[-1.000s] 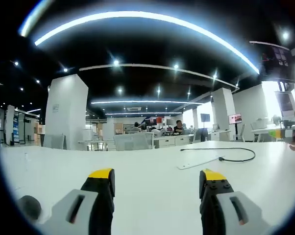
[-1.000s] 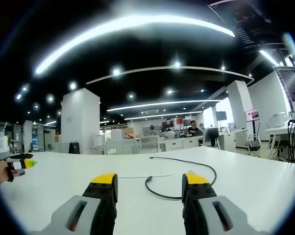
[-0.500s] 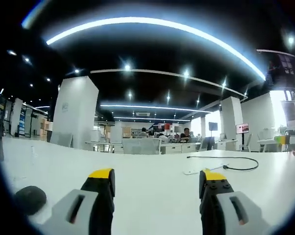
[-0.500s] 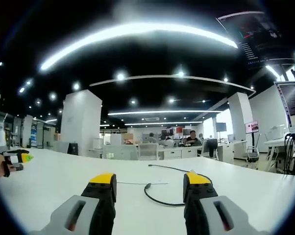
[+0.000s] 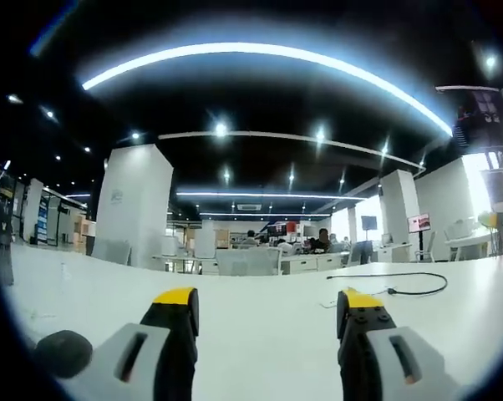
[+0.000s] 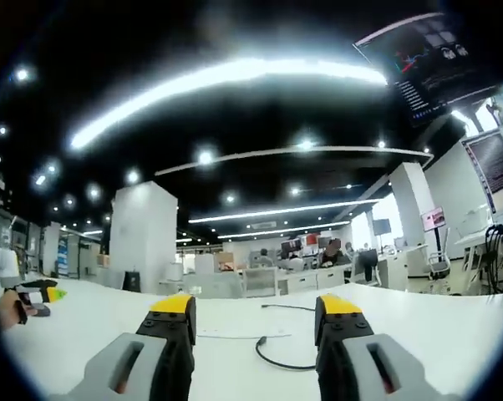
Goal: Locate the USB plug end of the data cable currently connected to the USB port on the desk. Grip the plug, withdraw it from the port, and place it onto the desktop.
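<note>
Cable (image 6: 278,357), black, looped on my white worktop (image 6: 435,334): in the right gripper view it lies straight ahead between my right fingers (image 6: 345,316), its near end (image 6: 261,340) just beyond the tips, loop running off to the right. In the left gripper view the same cable (image 5: 402,284) sits well off to the right, far from my left gripper (image 5: 266,301). Both pairs of fingers stand apart, holding nothing. Right gripper (image 6: 257,306) is nearer, I judge. Port and plug: too small to tell apart, possibly at that near end.
</note>
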The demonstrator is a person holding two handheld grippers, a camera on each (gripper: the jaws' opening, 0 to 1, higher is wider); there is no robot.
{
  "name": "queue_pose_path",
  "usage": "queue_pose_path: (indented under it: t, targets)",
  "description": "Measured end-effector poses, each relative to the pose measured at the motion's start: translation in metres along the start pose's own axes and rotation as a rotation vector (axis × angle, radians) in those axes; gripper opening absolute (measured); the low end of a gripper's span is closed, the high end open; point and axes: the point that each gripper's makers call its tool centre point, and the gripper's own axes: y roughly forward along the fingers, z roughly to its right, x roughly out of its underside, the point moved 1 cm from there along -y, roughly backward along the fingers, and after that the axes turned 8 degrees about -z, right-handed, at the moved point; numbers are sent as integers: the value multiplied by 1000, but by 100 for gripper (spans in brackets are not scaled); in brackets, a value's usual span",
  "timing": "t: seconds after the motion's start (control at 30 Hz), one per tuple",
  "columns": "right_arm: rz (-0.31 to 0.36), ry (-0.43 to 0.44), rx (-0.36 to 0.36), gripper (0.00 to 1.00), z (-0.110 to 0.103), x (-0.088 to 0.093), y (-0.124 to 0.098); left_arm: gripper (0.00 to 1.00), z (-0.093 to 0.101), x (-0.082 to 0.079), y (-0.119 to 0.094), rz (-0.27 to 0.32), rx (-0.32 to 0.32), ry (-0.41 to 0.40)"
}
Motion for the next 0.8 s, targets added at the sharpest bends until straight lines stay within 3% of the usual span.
queue_pose_path:
  t: [0.23, 0.33, 0.53, 0.8]
  targets:
    - [-20, 48, 7, 58, 12, 9, 3, 69, 27, 6, 3, -39, 100, -23]
    - [-22, 53, 9, 58, 13, 10, 5, 69, 27, 3, 2, -24, 87, 45]
    - [-39, 66, -16, 59, 9, 14, 7, 70, 17, -3, -1, -6, 69, 3]
    - [-49, 49, -22, 61, 8, 15, 10, 70, 17, -2, -1, -10, 70, -11]
